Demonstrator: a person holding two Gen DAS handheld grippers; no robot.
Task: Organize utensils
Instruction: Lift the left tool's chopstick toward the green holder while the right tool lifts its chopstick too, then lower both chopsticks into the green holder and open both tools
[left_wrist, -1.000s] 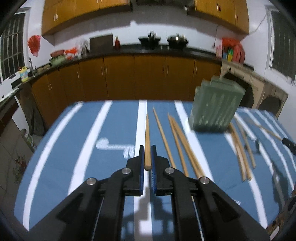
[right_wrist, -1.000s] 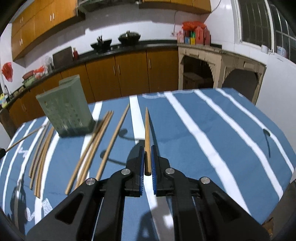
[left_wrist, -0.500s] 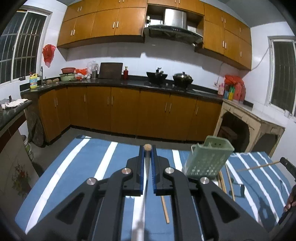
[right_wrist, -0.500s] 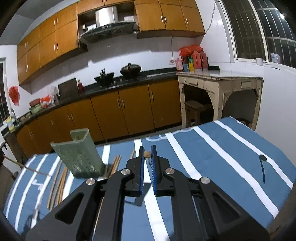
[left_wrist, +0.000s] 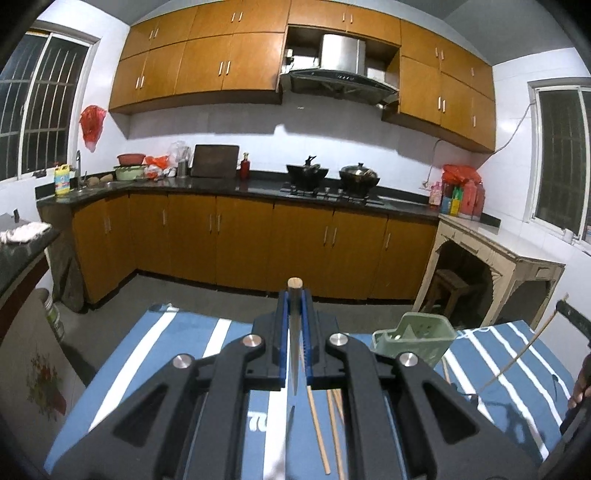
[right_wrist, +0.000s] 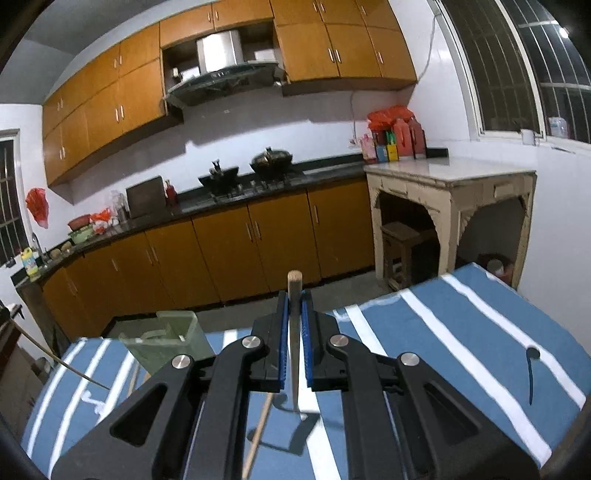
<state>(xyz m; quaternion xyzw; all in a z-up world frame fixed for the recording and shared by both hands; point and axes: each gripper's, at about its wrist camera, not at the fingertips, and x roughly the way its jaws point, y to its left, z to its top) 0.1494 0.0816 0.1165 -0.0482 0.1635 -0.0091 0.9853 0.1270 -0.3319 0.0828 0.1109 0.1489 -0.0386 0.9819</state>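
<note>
Chopsticks filled both grips. The left gripper (left_wrist: 295, 317) was clamped on a chopstick (left_wrist: 294, 332) between its blue pads (left_wrist: 282, 332), the rounded wooden end poking just past the fingertips and the shaft running back between the jaws, tilted up off the table. The right gripper (right_wrist: 295, 321) pinched its own chopstick (right_wrist: 294, 332) the same way — butt end above the pads (right_wrist: 305, 332), thin tip pointing down toward the cloth.

Below them lay the blue tablecloth with white stripes (left_wrist: 155, 343). The green utensil holder (left_wrist: 413, 341) stood upright on it, to the right of the left gripper in the left wrist view and to the left of the right gripper in the right wrist view (right_wrist: 166, 345); its slotted walls were pale and see-through, and what sat inside was too blurred to name. Loose chopsticks (left_wrist: 317, 424) rested flat on the cloth just beside the holder, partly hidden under the left gripper's fingers; one more showed under the right gripper (right_wrist: 258, 435).

At the far right edge of the left wrist view, the right gripper's chopstick appeared as a thin slanted line (left_wrist: 524, 350).

Behind the table ran the brown kitchen cabinets (left_wrist: 240, 240), with two dark pots (left_wrist: 332, 173) on the counter.
</note>
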